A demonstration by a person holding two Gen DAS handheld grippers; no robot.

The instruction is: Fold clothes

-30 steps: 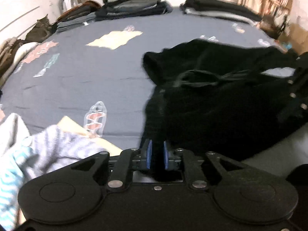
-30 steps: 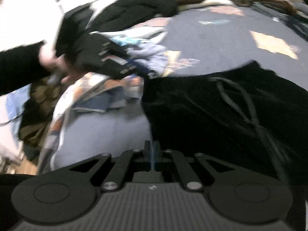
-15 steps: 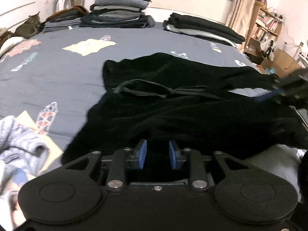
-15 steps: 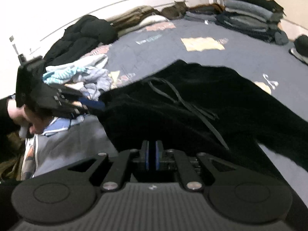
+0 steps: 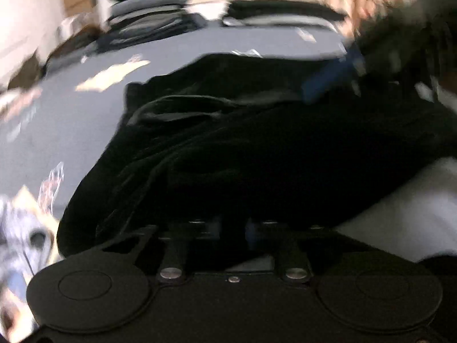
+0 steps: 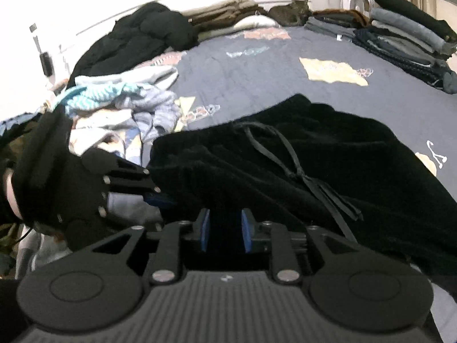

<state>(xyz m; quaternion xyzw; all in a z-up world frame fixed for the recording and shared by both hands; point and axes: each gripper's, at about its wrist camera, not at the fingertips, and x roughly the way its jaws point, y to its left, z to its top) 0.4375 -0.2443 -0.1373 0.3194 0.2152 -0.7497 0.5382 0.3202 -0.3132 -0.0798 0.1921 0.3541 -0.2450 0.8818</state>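
- The black trousers point(image 6: 328, 165) lay spread over the near part of the grey-blue bedspread point(image 6: 257, 85), the waist end toward the left, with the drawstring point(image 6: 291, 160) trailing loose across the cloth.
- The left gripper point(image 6: 160, 197) sat at the near left edge of the trousers; its jaws were closing with black cloth between them, though its own blurred view did not show whether the pads point(image 5: 251, 231) had bitten.
- The right gripper point(image 6: 225, 231) rested at the near edge of the trousers; its jaws were opening, the blue pads point(image 6: 204, 230) stood apart, and the dark gap between them did not show whether cloth lay in it.
- A heap of unfolded laundry point(image 6: 122, 100) lay to the left, beside the trousers.
- Folded stacks point(image 6: 405, 37) stood along the far right edge.
- A cat point(image 6: 291, 14) lay at the far end.
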